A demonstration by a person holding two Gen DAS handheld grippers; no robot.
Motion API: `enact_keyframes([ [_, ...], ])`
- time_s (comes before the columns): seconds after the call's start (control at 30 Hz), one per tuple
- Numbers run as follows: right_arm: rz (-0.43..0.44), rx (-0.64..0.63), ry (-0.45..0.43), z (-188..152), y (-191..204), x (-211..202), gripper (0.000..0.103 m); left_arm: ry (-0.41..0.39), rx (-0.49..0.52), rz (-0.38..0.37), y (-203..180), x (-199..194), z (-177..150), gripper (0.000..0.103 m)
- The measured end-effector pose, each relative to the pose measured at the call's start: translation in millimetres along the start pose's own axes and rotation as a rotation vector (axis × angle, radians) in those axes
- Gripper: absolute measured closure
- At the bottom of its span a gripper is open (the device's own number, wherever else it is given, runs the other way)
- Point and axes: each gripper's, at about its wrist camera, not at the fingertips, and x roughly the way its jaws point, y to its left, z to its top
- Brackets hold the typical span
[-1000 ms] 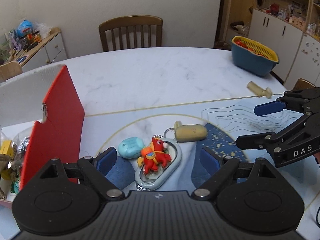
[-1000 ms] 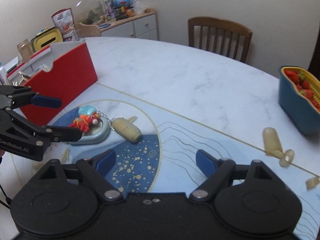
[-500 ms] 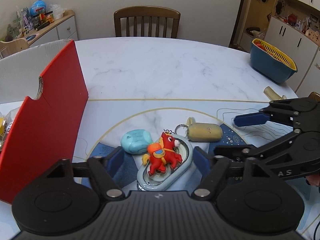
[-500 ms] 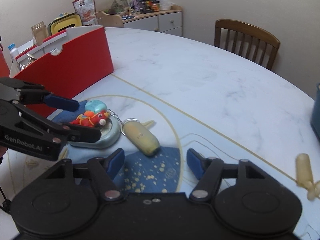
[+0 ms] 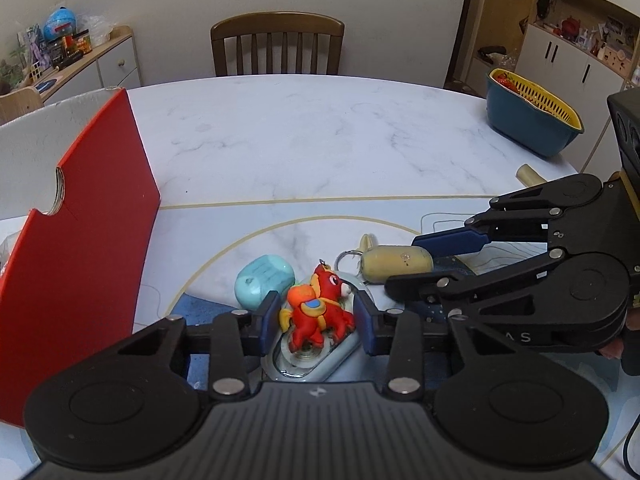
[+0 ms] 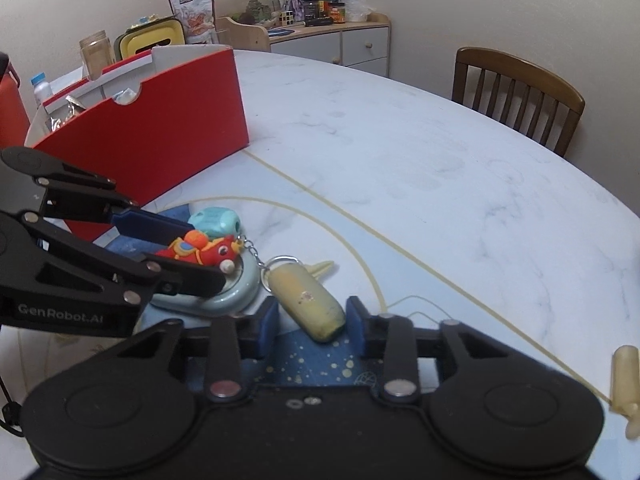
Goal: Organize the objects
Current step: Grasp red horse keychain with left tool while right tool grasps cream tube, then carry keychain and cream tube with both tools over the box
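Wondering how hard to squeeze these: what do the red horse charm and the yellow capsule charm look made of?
Red horse charm: likely soft moulded rubber or PVC, matte, with rounded moulded details. Yellow capsule charm: probably silicone or soft plastic, dull and slightly scuffed. Neither is certain by look alone.

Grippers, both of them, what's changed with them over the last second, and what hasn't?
Both have moved in and their jaws have just been closing: the left gripper around the red horse, the right gripper around the yellow charm. Whether the pads already press, I can't tell. The horse, charm, teal piece and red box lie where they did.
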Motion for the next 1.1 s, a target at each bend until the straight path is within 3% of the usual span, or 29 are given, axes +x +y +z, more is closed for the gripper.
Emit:
enact_keyframes([
  [0.23, -0.043, 0.058, -0.007, -5.6, 4.9, -15.4, 0.079, 0.002, -0.002, -0.026, 1.3, -8.7, 1.6, 0.067],
  [0.43, -0.079, 0.124, -0.045, -8.9, 13.2, -45.4, 0.081, 0.008, -0.066, -0.069, 9.1, -23.9, 6.6, 0.068],
  [0.6, -0.112, 0.19, -0.083, -9.8, 23.4, -73.5, 0.082, -0.015, -0.057, -0.097, 10.1, -41.2, 13.6, 0.072],
  [0.67, -0.126, 0.209, -0.094, -9.2, 28.1, -82.5, 0.082, -0.015, -0.051, -0.111, 10.8, -47.7, 16.0, 0.082],
  [1.1, -0.173, 0.269, -0.177, 15.6, 73.5, -127.7, 0.082, -0.073, -0.036, -0.209, 42.2, -105.8, 32.3, 0.082],
])
